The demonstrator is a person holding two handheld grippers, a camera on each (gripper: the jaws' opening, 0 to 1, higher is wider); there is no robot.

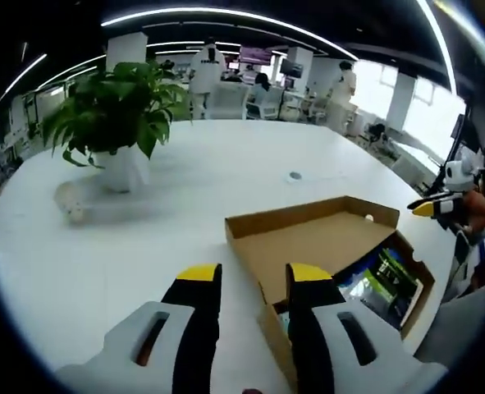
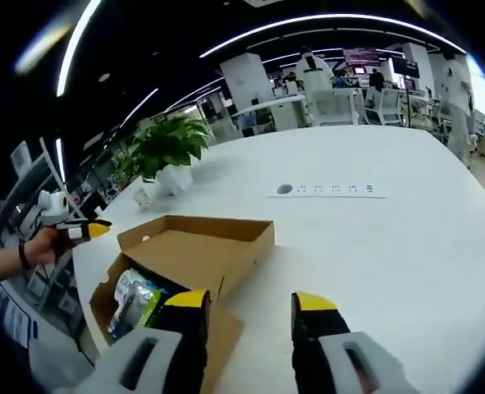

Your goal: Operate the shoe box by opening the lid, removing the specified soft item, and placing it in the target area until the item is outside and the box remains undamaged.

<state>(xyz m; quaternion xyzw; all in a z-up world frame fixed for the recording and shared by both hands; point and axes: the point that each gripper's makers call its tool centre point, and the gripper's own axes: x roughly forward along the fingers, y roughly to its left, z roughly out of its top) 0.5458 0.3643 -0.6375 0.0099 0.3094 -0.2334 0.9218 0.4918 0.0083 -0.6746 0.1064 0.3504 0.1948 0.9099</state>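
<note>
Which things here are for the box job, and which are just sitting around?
For the job: shoe box with its lid open; packaged soft item inside; left hand-held gripper; right hand-held gripper.
Just around: potted plant; small pale object beside it; white table.

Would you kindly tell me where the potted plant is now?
In the left gripper view, the potted plant stands upper left on the white table, beyond the open shoe box.
</note>
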